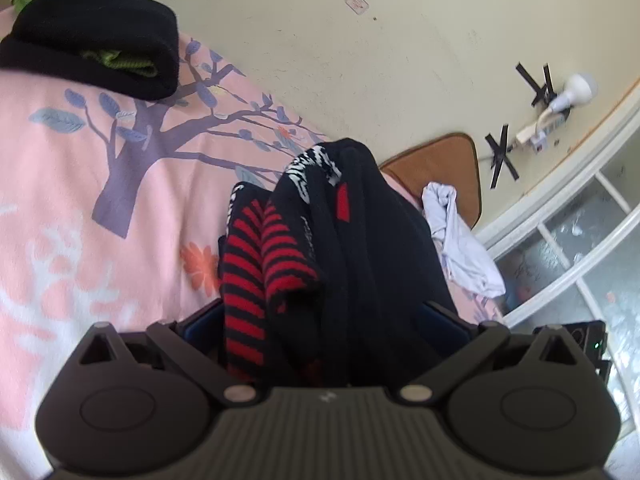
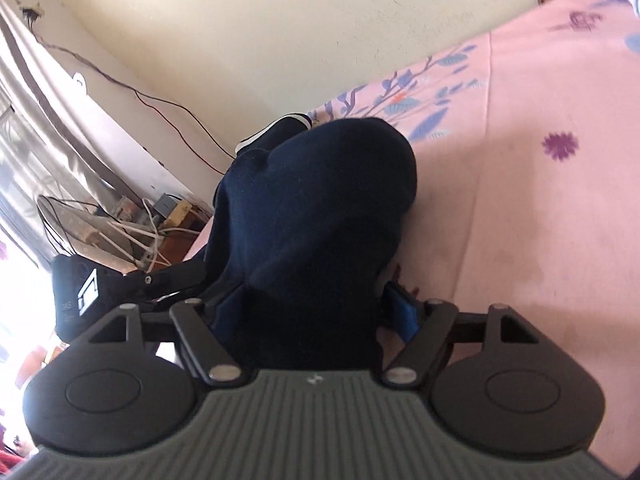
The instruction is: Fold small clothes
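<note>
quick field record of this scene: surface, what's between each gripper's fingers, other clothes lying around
surface: pink floral bedsheet
left gripper: jaws wide, black garment with red stripes bunched between them
right gripper: dark navy garment fills the gap; grip unclear
other clothes: folded black garment far left of the left wrist view, crumpled white cloth right
backdrop: cream wall
</note>
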Motion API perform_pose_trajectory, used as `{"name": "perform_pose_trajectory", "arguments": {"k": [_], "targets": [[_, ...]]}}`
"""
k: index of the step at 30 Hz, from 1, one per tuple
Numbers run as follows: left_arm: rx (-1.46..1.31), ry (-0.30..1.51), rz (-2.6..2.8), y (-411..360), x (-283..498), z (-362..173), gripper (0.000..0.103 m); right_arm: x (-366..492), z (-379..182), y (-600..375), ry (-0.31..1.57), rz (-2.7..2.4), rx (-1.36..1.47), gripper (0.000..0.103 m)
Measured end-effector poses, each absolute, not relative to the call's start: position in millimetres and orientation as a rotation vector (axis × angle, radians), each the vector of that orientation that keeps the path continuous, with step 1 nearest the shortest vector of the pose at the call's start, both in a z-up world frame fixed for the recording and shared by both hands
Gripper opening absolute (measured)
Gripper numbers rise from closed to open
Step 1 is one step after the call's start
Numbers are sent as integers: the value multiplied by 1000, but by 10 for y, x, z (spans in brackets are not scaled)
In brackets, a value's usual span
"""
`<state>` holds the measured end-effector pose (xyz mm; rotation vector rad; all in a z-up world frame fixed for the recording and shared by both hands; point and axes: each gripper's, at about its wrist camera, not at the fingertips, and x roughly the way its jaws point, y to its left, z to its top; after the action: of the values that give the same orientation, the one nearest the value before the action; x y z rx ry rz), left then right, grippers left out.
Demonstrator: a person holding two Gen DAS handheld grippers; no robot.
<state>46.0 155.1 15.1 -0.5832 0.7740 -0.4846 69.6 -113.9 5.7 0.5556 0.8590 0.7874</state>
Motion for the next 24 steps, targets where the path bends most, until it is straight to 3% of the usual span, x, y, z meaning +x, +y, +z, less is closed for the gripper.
{"name": "perform_pose_trajectory", "arguments": {"k": [3, 6, 20, 24], "targets": [[-464, 794, -479, 1415, 449, 208, 103, 665, 74, -1066, 865, 816, 560, 78], [-426, 789, -464, 1368, 424, 216, 103, 681, 83, -1006, 832, 837, 503, 86], [-438, 663, -448, 1371, 248, 137, 103, 644, 10, -1029, 766, 833, 461, 91], [-439, 655, -448, 1370, 241, 130, 103, 648, 9, -1016, 761, 861, 452, 99]]}}
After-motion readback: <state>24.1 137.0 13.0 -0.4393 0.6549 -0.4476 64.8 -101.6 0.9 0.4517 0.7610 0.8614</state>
